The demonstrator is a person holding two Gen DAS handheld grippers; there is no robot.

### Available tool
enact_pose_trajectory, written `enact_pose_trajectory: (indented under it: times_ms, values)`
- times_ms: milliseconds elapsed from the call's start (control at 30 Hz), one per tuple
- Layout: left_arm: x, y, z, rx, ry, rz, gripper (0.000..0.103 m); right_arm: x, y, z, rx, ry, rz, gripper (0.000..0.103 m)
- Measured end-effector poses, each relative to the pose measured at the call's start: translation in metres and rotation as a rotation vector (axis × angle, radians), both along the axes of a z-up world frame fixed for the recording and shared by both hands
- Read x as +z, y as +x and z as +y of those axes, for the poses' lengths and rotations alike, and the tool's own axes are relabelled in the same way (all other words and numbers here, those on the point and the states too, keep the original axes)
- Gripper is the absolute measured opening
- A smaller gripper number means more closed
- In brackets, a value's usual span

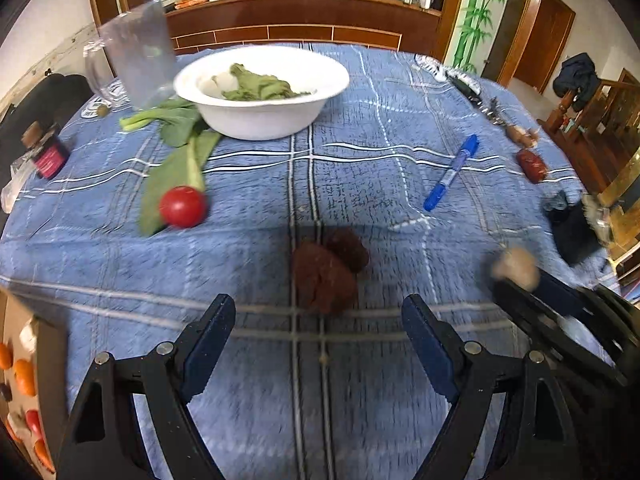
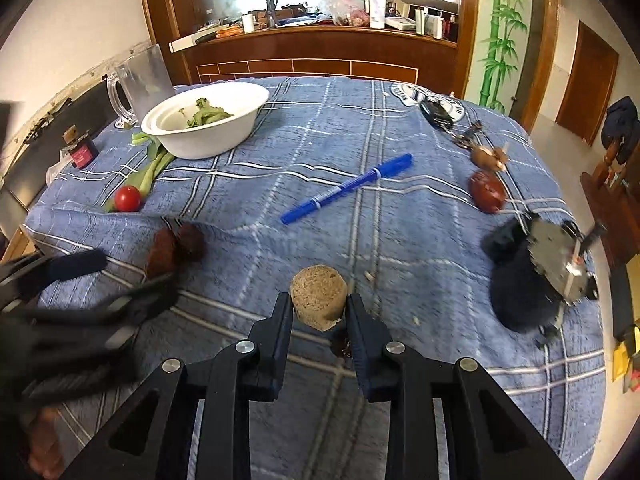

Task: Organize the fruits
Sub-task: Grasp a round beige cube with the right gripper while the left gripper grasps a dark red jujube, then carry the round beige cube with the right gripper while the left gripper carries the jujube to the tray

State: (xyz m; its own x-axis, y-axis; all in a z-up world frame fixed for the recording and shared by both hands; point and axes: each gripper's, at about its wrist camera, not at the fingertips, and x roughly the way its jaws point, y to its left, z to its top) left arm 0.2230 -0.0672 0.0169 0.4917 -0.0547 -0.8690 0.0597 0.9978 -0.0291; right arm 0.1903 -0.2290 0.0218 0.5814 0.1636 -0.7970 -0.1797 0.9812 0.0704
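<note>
left gripper (image 1: pixel 318 330) wide open, empty, just short of two dark fruits (image 1: pixel 328 270) | right gripper (image 2: pixel 319 316) closed on tan cut fruit piece (image 2: pixel 319 296) | left to sort: tomato (image 1: pixel 182 206), red date (image 2: pixel 487 191) on tablecloth (image 1: pixel 360 160) | box at left edge (image 1: pixel 24 380) already holds some fruit

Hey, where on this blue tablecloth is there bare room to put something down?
The widest bare patch lies between the white bowl, the blue pen and the keys. More bare cloth sits in front of the left gripper, nearer than the dark brown fruits. It is crowded around the greens and tomato, and along the right edge.
</note>
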Motion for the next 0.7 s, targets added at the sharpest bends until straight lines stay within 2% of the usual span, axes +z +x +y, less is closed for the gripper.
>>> enact_pose_trajectory:
  times_ms: [33,67,100,133,267,400,533,700]
  values:
    - [-0.006,0.005,-0.001,0.001,-0.010,0.015,0.065,0.002,-0.001,-0.002,-0.005,-0.001,-0.003,0.029]
    - [-0.006,0.004,-0.001,0.007,0.020,-0.017,0.052,0.004,-0.002,-0.004,-0.010,0.002,-0.002,0.029]
    - [-0.006,0.004,-0.001,-0.015,0.003,-0.028,0.035,0.005,-0.006,-0.007,-0.018,0.012,-0.004,0.029]
    - [-0.005,0.003,0.000,-0.033,-0.008,-0.040,0.032,0.008,-0.012,-0.007,-0.025,0.020,-0.007,0.029]
    - [0.000,-0.009,0.015,-0.053,-0.103,-0.036,0.032,0.011,-0.025,-0.008,-0.039,0.015,-0.018,0.029]
    - [0.018,-0.045,0.033,-0.097,-0.185,-0.063,0.032,0.020,-0.042,-0.003,-0.044,0.014,-0.030,0.029]
    - [0.033,-0.081,0.049,-0.105,-0.181,-0.089,0.032,0.028,-0.063,0.007,-0.036,0.015,-0.046,0.029]
    - [0.046,-0.118,0.072,-0.072,-0.155,-0.124,0.033,0.025,-0.091,0.029,-0.001,0.001,-0.029,0.029]
